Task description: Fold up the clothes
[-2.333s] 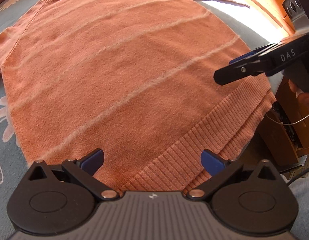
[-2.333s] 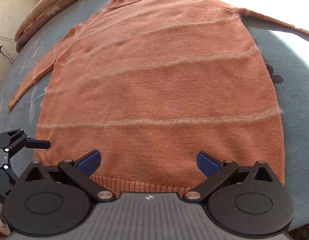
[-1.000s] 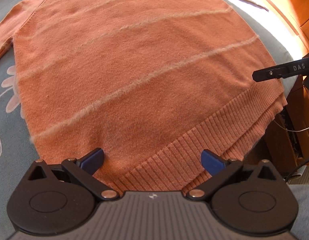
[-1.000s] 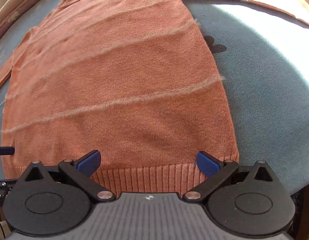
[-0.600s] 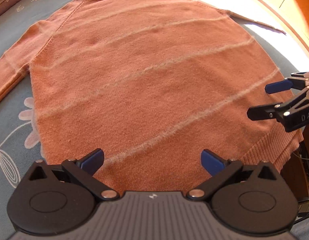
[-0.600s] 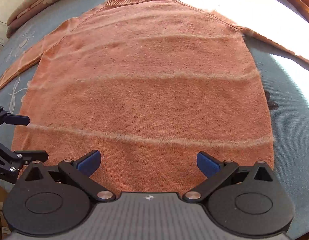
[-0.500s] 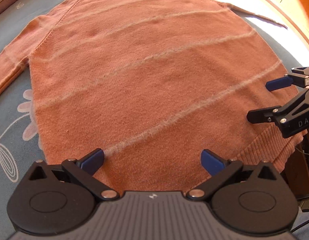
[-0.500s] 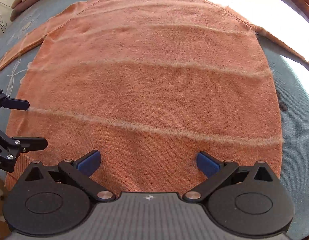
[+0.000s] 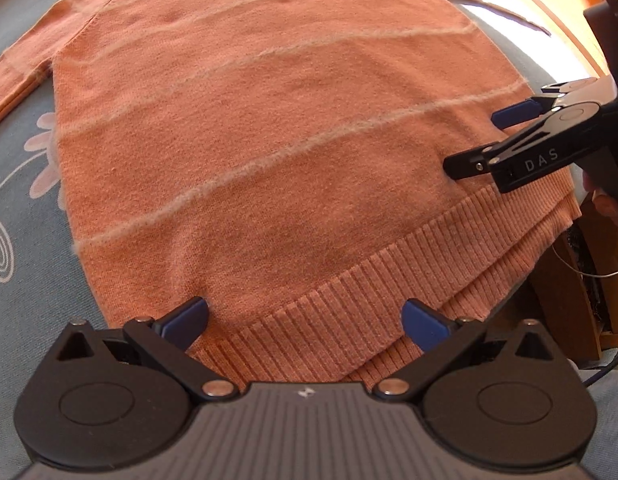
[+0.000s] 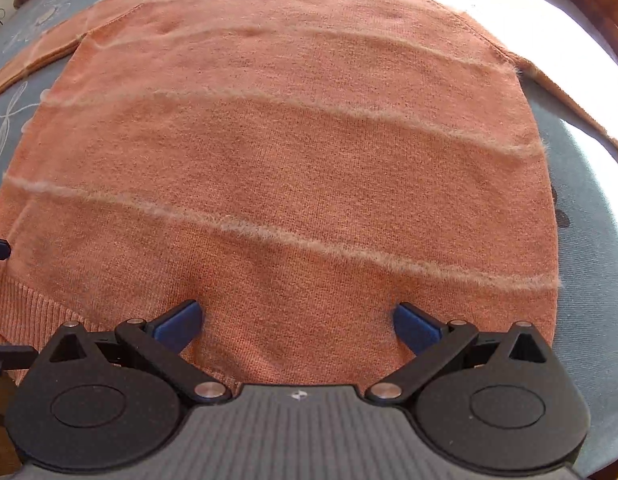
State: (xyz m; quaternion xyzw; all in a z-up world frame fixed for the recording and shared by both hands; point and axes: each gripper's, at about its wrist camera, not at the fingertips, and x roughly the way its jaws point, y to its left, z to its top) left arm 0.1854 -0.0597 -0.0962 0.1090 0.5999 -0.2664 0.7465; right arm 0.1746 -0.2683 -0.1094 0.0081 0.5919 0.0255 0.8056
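An orange knit sweater [image 9: 277, 128] with pale fuzzy stripes lies flat, front up, on a blue-grey floral bedspread [image 9: 25, 216]. Its ribbed hem [image 9: 349, 312] faces me. My left gripper [image 9: 305, 320] hovers open just above the hem's left part, nothing between its blue pads. In the right wrist view the sweater [image 10: 293, 152] fills the frame, and my right gripper [image 10: 297, 322] hangs open low over its lower right body. The right gripper [image 9: 479, 142] also shows at the right edge of the left wrist view, jaws apart over the hem corner.
A sleeve [image 9: 17, 76] stretches out to the left, the other sleeve [image 10: 573, 96] to the right into bright sunlight. The bed edge drops off by the hem, with wooden furniture [image 9: 581, 264] and a cable below. A hand [image 9: 607, 204] holds the right gripper.
Both grippers have dropped lower and closer to the hem end of the sweater. The right gripper has moved inward over the hem corner. The sweater lies as before.
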